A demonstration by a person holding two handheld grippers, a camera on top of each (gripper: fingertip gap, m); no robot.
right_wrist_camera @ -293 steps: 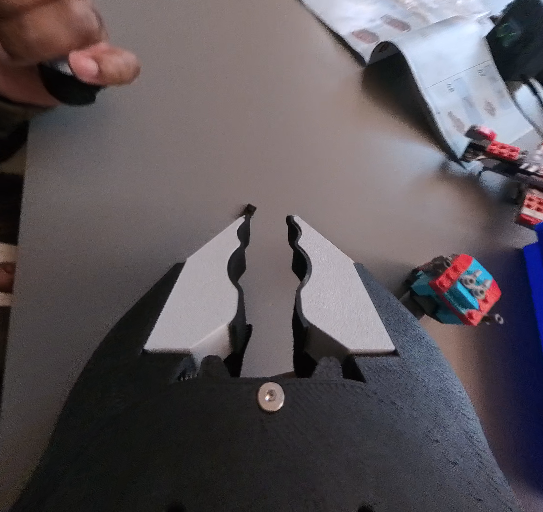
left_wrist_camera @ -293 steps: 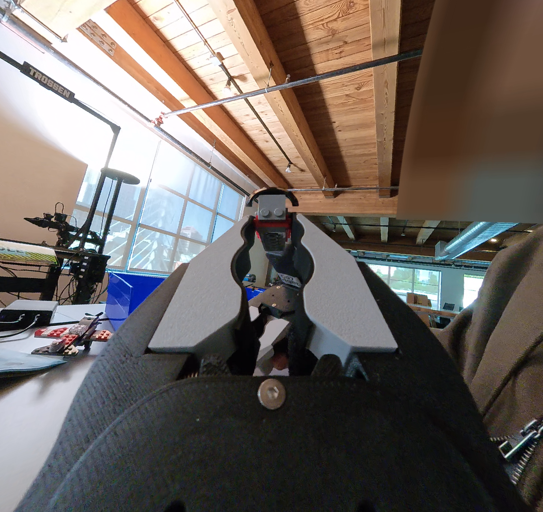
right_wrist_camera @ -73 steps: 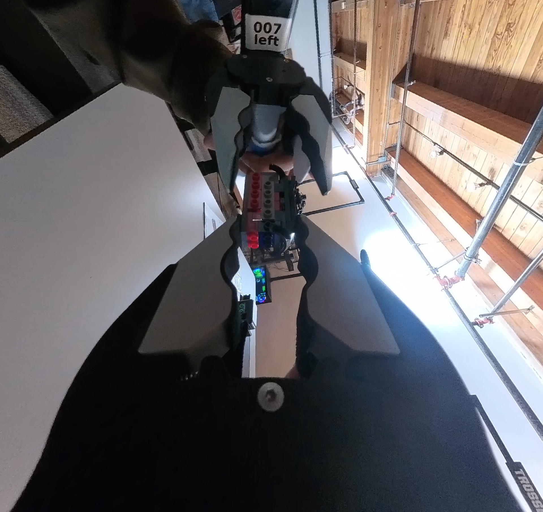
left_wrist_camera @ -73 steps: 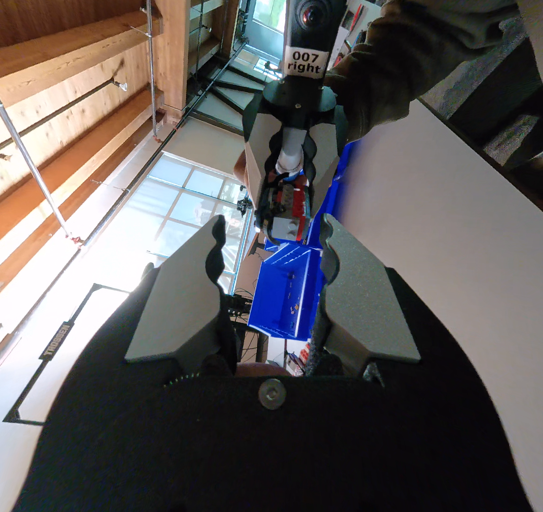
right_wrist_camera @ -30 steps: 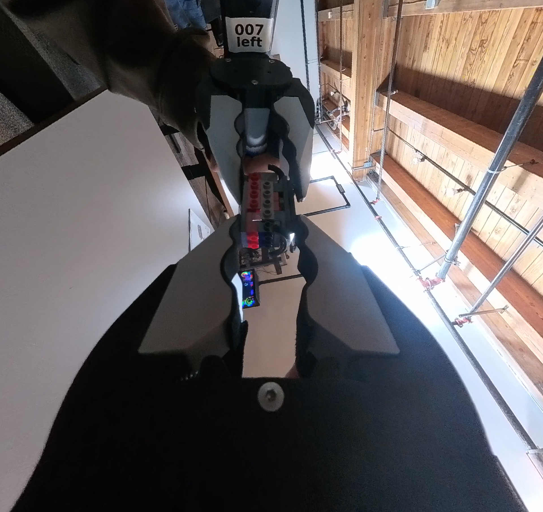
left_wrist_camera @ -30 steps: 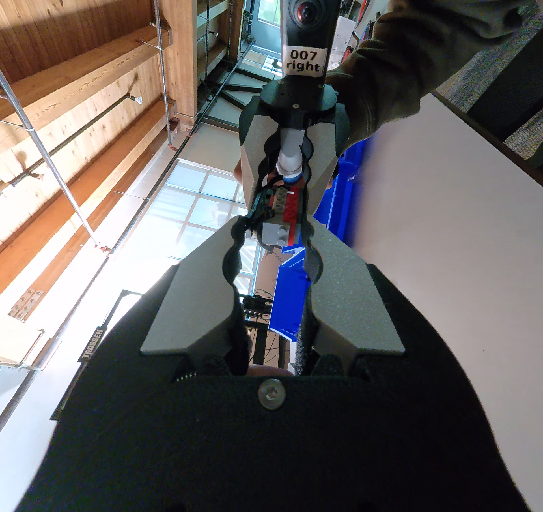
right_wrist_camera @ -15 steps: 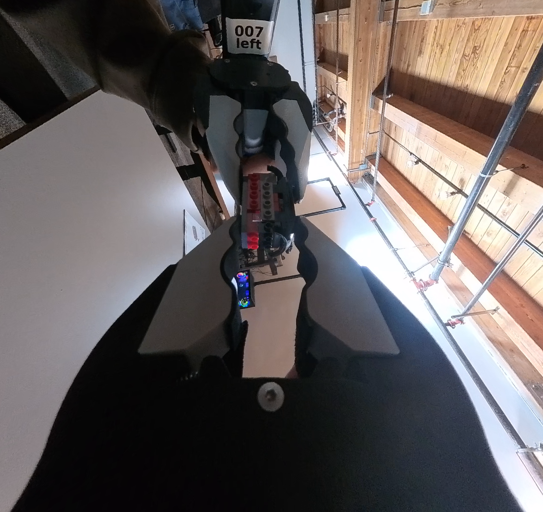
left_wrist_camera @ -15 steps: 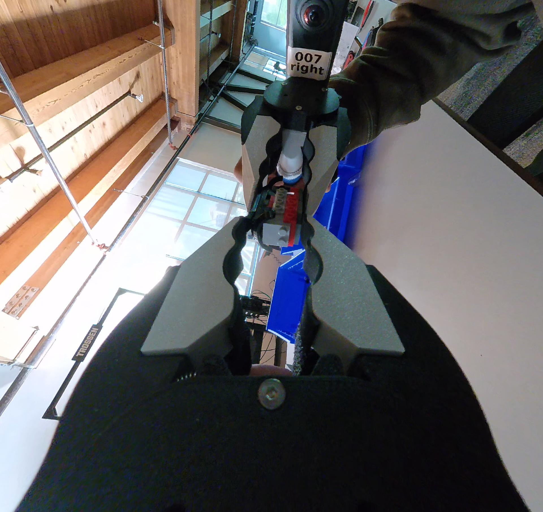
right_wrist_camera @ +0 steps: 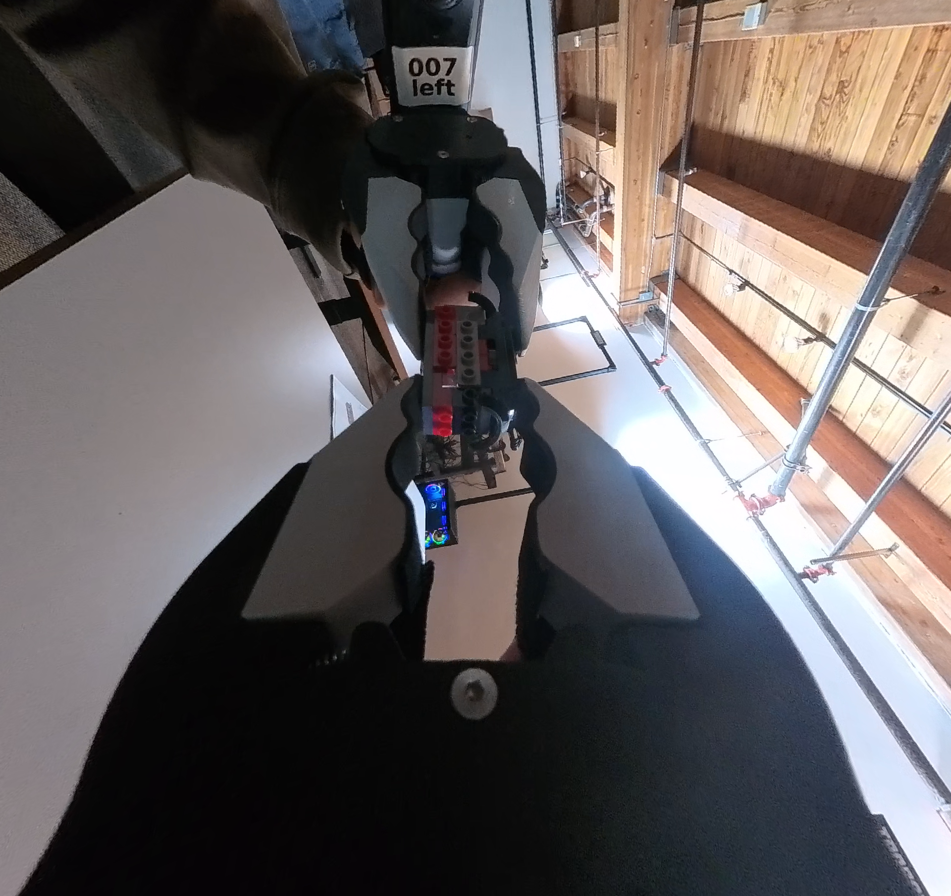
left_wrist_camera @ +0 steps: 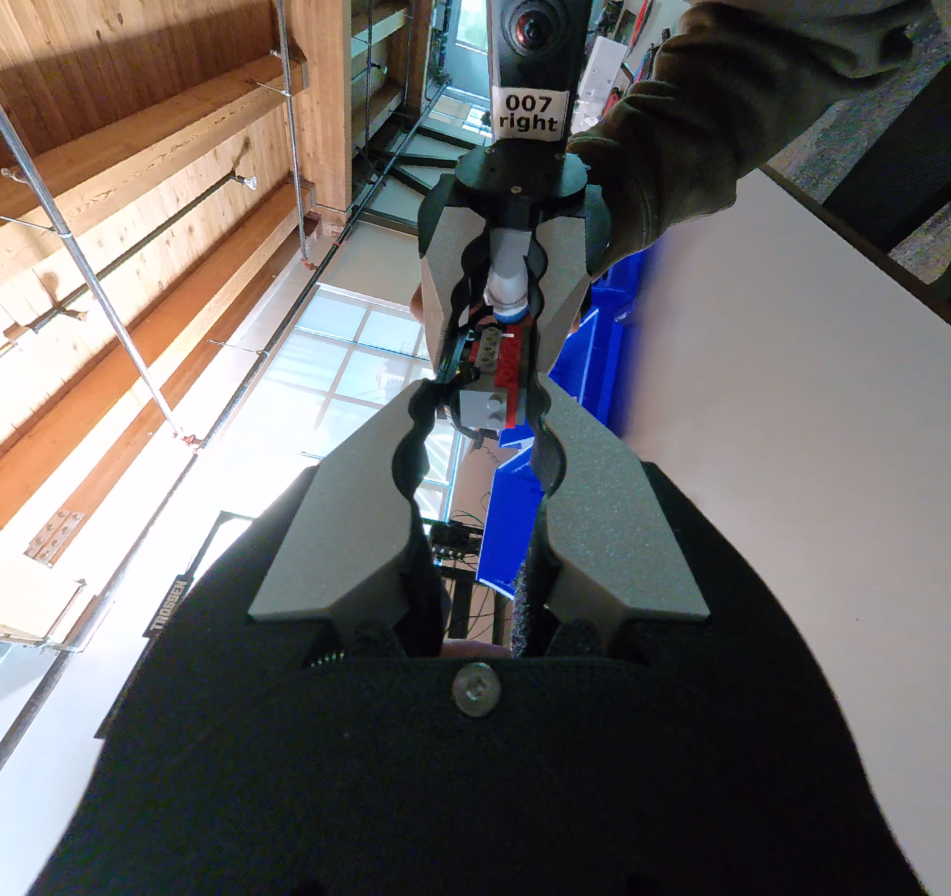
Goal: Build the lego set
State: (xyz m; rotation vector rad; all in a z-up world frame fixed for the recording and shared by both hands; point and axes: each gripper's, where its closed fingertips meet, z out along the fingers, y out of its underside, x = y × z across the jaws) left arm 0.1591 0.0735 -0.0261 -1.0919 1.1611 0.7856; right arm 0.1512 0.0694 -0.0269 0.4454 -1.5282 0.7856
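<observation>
My two grippers face each other in mid-air with a small brick assembly (left_wrist_camera: pixel 491 382) between them. It is red, grey and black, with a light grey brick at my left gripper's end. My left gripper (left_wrist_camera: pixel 483 398) is shut on that end, with both pads against its sides. The right gripper (left_wrist_camera: pixel 486 351) shows beyond, shut on the far end. In the right wrist view, my right gripper (right_wrist_camera: pixel 471 403) grips the assembly (right_wrist_camera: pixel 458 356) at its red and black studs. The left gripper (right_wrist_camera: pixel 465 351) holds the other end.
The views are rolled sideways. A white table (left_wrist_camera: pixel 772 408) and a blue bin (left_wrist_camera: pixel 607 356) are on the right in the left wrist view. The table (right_wrist_camera: pixel 128 408) is on the left in the right wrist view. Sleeved arms (left_wrist_camera: pixel 694 125) (right_wrist_camera: pixel 247 115) hold the grippers. Wooden beams and metal pipes (right_wrist_camera: pixel 849 305) lie beyond. Less than 4 cm separates the two grippers' tips.
The left gripper, open wide a couple of seconds ago, came in and closed on the near end of the assembly that the right gripper held. Over the last second both grips hold steady.
</observation>
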